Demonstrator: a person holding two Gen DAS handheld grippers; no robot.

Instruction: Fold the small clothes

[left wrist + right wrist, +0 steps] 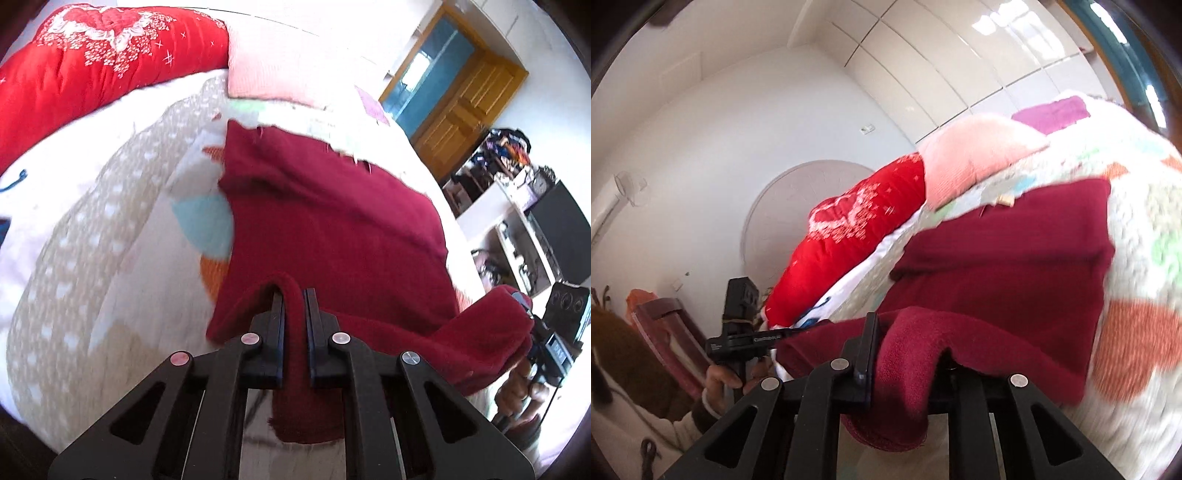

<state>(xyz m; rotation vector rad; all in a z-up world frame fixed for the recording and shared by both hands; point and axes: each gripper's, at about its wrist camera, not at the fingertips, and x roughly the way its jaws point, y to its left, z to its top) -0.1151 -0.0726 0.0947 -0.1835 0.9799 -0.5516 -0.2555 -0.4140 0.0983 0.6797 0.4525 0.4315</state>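
Barely started, by the look of it: dark maroon knitted garment [332, 221] spread mostly flat on the patchwork quilt-covered bed [110, 229], below a pink pillow [266, 74] and a red flowered quilt [92, 62]. Near edge pinched and raised off the bed at both ends, left tongs [293, 295] clenched on one fold, right tongs [908, 332] clamped on a thicker bunch. Left to do, judging from this: carrying the edge over, laying it down, further folds.
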